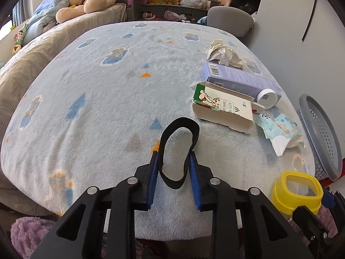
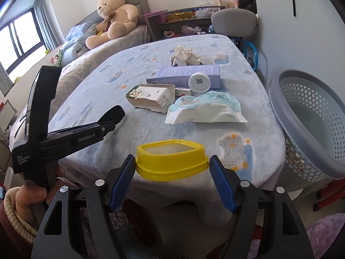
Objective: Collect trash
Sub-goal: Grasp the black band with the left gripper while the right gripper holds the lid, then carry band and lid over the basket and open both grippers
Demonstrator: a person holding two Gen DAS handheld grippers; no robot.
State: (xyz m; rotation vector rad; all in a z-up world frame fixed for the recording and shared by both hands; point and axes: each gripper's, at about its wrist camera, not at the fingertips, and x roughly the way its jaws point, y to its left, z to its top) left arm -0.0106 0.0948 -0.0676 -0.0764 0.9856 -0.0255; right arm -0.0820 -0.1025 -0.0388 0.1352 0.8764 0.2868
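My left gripper (image 1: pixel 173 154) is shut on a black elastic band (image 1: pixel 182 120); its blue pads squeeze the loop's two sides just above the blue blanket (image 1: pixel 103 112). My right gripper (image 2: pixel 171 161) is shut on a yellow-lidded clear jar (image 2: pixel 172 169) at the bed's near edge; the jar (image 1: pixel 296 192) also shows low right in the left wrist view. Farther on lie a torn white carton (image 2: pixel 151 99), a wipes packet (image 2: pixel 204 110), a purple box (image 2: pixel 172 75), a white round cap (image 2: pixel 198 82) and crumpled paper (image 2: pixel 183 56). A grey mesh basket (image 2: pixel 306 157) stands right of the bed.
A teddy bear (image 2: pixel 116 15) sits on pillows at the far left. A grey chair (image 2: pixel 234 19) and cluttered shelves stand behind the bed. A person's hand (image 2: pixel 28 196) grips the left gripper's handle. A purple rug (image 1: pixel 28 233) lies on the floor below.
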